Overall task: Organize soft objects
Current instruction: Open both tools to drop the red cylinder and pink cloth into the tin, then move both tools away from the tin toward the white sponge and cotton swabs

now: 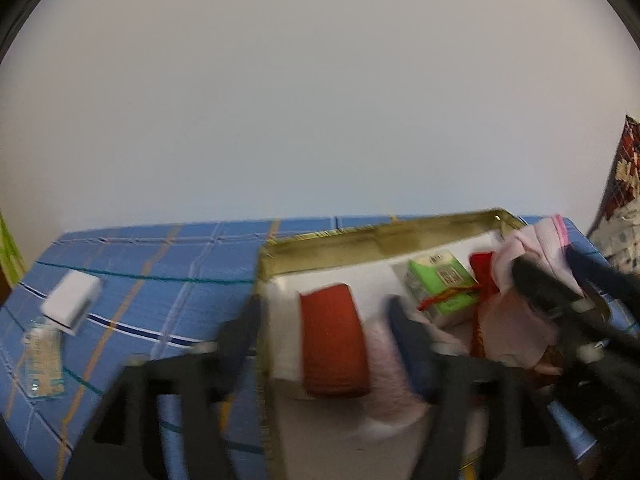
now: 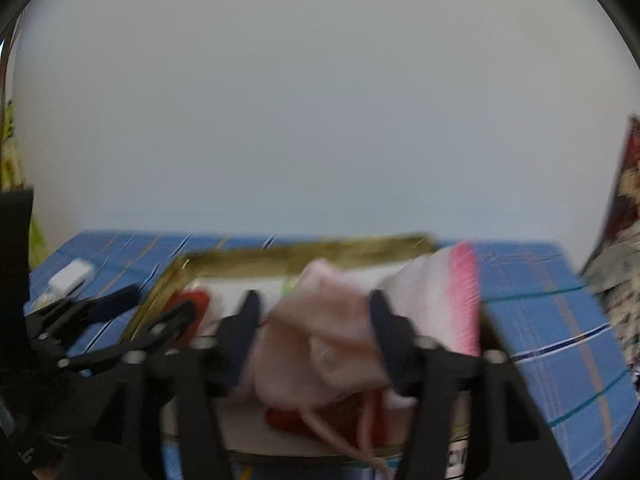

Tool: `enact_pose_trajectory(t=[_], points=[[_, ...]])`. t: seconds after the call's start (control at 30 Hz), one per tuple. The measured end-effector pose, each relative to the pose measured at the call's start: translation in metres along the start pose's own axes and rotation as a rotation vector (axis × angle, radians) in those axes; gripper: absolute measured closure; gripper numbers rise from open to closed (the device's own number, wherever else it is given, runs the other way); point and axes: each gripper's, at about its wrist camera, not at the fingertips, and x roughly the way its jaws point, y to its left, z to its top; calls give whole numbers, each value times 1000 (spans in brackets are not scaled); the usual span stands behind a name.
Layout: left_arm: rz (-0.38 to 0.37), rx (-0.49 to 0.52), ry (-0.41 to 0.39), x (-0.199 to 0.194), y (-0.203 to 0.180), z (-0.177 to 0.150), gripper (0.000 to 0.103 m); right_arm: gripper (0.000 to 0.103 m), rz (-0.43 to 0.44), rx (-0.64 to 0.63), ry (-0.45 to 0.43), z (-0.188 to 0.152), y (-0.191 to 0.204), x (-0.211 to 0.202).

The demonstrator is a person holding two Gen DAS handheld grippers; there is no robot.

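Far left on blue plaid cloth [image 1: 168, 264]: small white box [image 1: 72, 302], clear plastic packet [image 1: 42, 360] just below it, both well apart from tin. Left gripper [image 1: 324, 316] w/ jaws spread wide, straddling left wall of gold-rimmed tin [image 1: 380, 232]; nothing pinched. Betw. its fingers, inside tin: red folded cloth [image 1: 334, 346], ribbed, lying flat on white lining, pale pink fuzzy fabric [image 1: 386, 380] beside it to the right. Further right in tin: green-and-white carton [image 1: 440, 284] w/ red string, tilted, next to a 2nd red piece [image 1: 482, 276]. Right end of tin: pale pink garment [image 2: 320, 328], soft, crumpled, thin strap dangling over tin's near edge; white fabric w/ hot-pink trim [image 2: 460, 288] draped over tin's right side. Right gripper [image 2: 314, 316] w/ jaws apart, pink garment sitting betw. fingers, pads not visibly pressing it; blur, so contact can't be told for sure. Far right edge: patterned red-and-cream fabric [image 1: 624, 184].
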Motion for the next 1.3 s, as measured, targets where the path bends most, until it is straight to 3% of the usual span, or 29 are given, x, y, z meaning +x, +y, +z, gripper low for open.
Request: enact_pose_trajectory(t=[0.07,0.13,0.17,0.4,0.63,0.93,1.3], points=[[9,-7,-69,-13,4,-1,16,19,-12,32,-69,3,-6,-16],[13,-5,-102,-20,5,-2,15,2,-52,74,-147,3,-14,-31],[17,-3,-109,-23,5,-4,15,0,-73,89,-175,2,-16,-35],[21,-12,-152,-36,11,-9,14,0,-129,124,-223,-3,-16,-38],[34,-2,-171,-41,15,-11,14,0,-190,80,-402,-13,0,-60],[43,-21,-202,-46,24,-16,14,0,-225,80,-387,-12,4,-60],[38,-33,-177,-52,39,-21,14,0,-260,129,-374,-17,4,-66]])
